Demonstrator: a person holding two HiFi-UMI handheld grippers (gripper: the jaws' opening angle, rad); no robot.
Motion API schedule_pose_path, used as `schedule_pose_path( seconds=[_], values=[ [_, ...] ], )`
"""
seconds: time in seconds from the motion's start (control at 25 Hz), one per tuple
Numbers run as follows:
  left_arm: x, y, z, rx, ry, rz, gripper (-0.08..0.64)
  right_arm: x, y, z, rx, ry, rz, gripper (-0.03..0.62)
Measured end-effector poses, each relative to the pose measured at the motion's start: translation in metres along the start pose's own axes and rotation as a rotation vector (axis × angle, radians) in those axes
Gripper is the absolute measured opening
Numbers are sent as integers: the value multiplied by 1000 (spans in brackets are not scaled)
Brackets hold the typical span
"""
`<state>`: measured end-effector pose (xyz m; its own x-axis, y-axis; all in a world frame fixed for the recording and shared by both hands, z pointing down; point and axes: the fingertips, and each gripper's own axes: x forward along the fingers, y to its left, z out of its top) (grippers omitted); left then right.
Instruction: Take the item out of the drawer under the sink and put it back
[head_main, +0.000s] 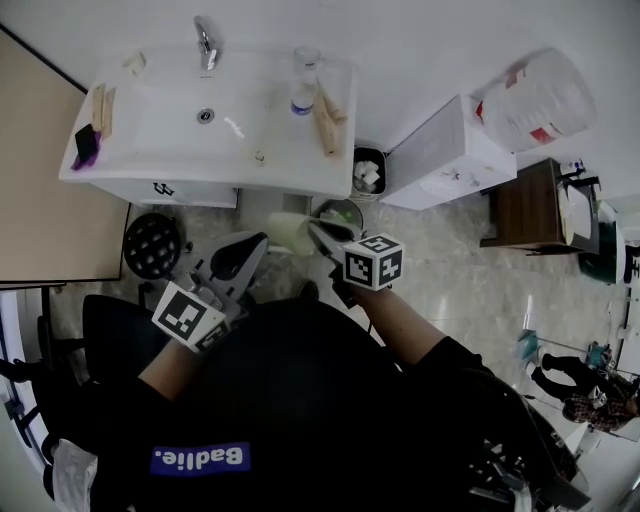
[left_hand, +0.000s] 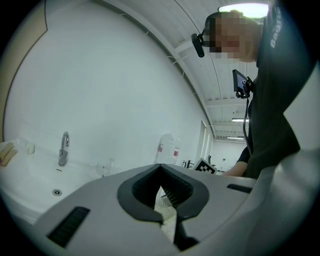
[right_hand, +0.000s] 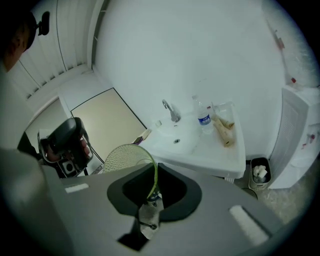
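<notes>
Just off the sink's (right_hand: 220, 162) front edge, right claw (right_hand: 152, 194) pinches strainer (right_hand: 122, 159) rim.

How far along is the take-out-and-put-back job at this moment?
Done: the green-rimmed mesh item is out, held in front of the sink. In hand: right gripper is shut on its rim; left gripper pinches its white mesh. Left: returning it to the drawer, whose front looks closed.

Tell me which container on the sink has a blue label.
The small bottle, standing right of the basin on the sink. The clear cup beside it, nearer the wall, shows no label.
</notes>
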<state>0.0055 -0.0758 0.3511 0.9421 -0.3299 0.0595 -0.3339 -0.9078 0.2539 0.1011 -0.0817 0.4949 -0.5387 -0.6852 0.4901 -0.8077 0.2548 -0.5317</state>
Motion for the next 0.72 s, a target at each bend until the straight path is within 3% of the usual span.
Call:
schedule_pose_path(
  seconds=[0.72],
  values=[
    [12,-17,-6,-19,36,-36,-9,-61,45,48,-32,-200,62,21]
  ],
)
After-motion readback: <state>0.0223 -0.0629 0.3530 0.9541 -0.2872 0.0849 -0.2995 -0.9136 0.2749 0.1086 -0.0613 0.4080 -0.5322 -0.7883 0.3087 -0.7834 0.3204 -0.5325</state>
